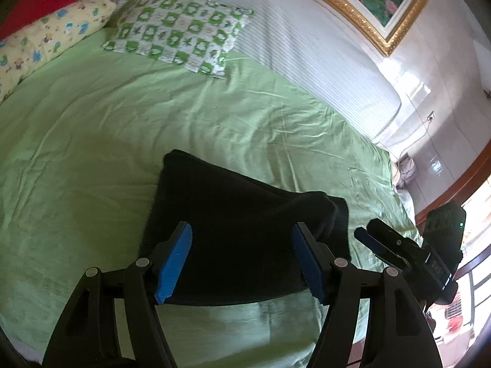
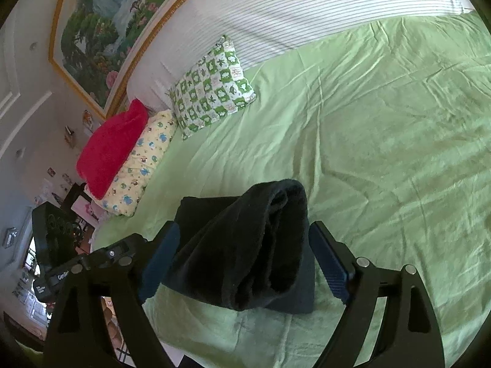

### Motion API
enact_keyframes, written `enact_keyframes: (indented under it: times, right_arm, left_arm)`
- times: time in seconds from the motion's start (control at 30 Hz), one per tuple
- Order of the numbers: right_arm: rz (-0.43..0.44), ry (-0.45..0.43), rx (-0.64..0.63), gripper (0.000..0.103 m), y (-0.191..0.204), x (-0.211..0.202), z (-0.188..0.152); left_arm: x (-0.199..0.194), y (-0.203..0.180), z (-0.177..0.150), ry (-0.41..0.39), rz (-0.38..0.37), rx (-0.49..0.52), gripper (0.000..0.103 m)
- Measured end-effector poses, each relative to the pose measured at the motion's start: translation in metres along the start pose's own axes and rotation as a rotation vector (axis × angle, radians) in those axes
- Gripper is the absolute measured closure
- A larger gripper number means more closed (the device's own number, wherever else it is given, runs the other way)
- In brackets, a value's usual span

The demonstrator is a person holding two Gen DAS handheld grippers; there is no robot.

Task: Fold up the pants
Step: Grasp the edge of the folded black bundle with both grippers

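The black pants (image 1: 233, 214) lie folded into a compact bundle on the green bedsheet (image 1: 92, 159) near the bed's front edge. My left gripper (image 1: 242, 263) is open, its blue pads on either side of the bundle's near edge, holding nothing. In the right wrist view the pants (image 2: 245, 245) show as a thick folded stack with a rolled top layer. My right gripper (image 2: 245, 266) is open, its jaws standing apart on both sides of the stack. The right gripper (image 1: 368, 239) also shows in the left wrist view, just right of the pants.
A green-and-white patterned pillow (image 1: 181, 30), a yellow printed pillow (image 1: 52, 33) and a red cushion (image 2: 113, 147) lie at the head of the bed. A striped white headboard (image 1: 307, 36) and a gold-framed painting (image 2: 101, 30) are behind. The bed's edge runs below the grippers.
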State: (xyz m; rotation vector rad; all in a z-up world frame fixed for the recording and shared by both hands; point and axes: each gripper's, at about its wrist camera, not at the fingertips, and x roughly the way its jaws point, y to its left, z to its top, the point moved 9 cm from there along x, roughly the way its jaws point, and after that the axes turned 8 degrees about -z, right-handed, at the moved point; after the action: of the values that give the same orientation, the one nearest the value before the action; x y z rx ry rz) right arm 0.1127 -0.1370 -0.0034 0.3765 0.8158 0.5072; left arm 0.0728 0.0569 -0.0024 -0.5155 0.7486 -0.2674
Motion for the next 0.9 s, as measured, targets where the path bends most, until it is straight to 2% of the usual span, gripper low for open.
enact_keyframes:
  times: [0.33, 0.6, 0.9]
  right_arm:
    - [-0.025, 0.035, 0.045, 0.015, -0.004, 0.003, -0.017]
    - [-0.037, 0.047, 0.075, 0.015, -0.013, 0.004, -0.023]
    - [-0.02, 0.08, 0.092, 0.015, -0.015, 0.015, -0.032]
  left_arm:
    - [0.001, 0.029, 0.001, 0.026, 0.004, -0.038, 0.03]
    - [0.012, 0.05, -0.005, 0.078, -0.001, -0.077, 0.029]
    - [0.031, 0.059, -0.012, 0.138, 0.012, -0.073, 0.029]
